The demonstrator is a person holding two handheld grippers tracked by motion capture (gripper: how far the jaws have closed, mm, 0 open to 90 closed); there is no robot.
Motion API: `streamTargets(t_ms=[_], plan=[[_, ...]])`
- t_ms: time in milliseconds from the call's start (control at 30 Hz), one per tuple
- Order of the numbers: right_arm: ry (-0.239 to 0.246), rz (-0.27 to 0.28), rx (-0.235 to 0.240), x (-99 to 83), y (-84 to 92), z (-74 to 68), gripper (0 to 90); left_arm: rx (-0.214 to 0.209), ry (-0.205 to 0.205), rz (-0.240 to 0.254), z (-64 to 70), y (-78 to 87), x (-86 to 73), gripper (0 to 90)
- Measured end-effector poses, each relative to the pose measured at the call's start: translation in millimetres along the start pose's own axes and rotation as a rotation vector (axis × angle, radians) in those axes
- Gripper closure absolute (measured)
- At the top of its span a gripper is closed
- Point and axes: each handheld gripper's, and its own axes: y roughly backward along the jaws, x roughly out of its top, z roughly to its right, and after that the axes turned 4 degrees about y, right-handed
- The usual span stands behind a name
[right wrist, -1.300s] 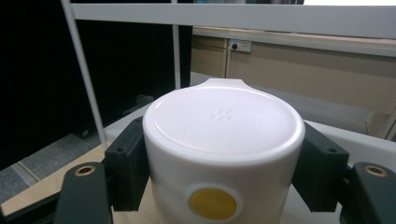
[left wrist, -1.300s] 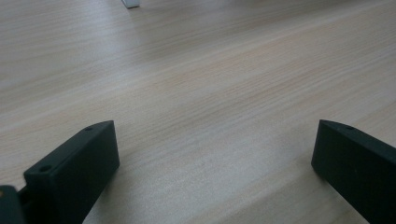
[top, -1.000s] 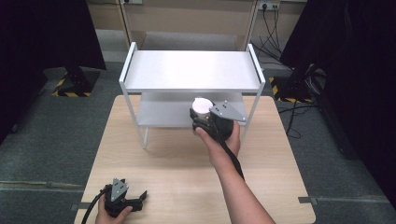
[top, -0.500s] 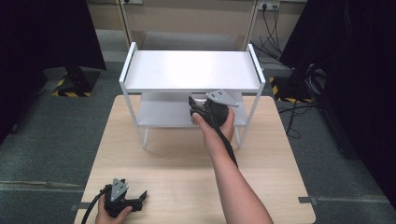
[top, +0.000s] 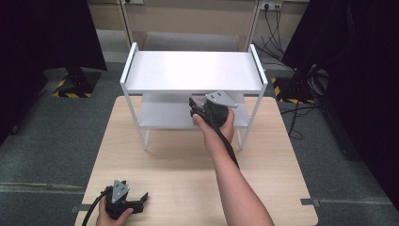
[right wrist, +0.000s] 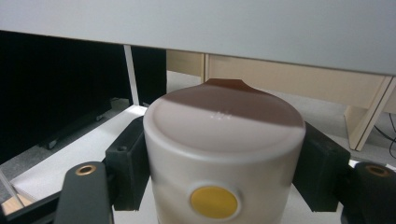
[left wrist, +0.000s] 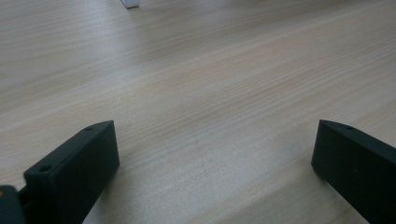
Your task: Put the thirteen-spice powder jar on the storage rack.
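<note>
Under the shelf top, cup (right wrist: 224,154) upright

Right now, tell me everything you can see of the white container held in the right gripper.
The white container is a rounded, smooth, glossy tub, plastic by its look, with a flat closed lid and a round yellow dot low on its near side. A small tab sticks out at its far rim. It stands upright, clamped on both sides by the black pads of the right gripper, under the top board of the white shelf rack and over its lower shelf. Whether its base rests there is hidden.
</note>
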Motion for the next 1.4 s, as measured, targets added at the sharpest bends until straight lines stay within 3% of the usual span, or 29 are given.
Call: streamTargets(t_ms=[400, 633, 833, 1033, 1400], plan=[[-0.023, 0.009, 0.006, -2.1, -1.9, 5.0, 31.0, -0.001, 0.0, 0.001, -0.2, 0.2, -0.2, 0.0], [-0.021, 0.018, 0.006, -4.0, -4.1, 5.6, 31.0, -0.002, 0.0, 0.001, -0.4, 0.3, -0.2, 0.0], [0.01, 0.02, 0.009, -4.9, -2.5, 2.8, 30.9, -0.004, 0.004, 0.002, -1.0, 0.4, -0.5, 0.0], [-0.01, 0.048, 0.005, -13.8, 0.9, 3.0, 30.7, -0.005, 0.006, 0.004, -1.0, 0.3, -0.8, 0.0], [-0.015, 0.046, 0.011, -15.8, 1.1, 3.8, 30.2, -0.006, 0.008, 0.003, -1.4, 0.5, -0.8, 0.0]])
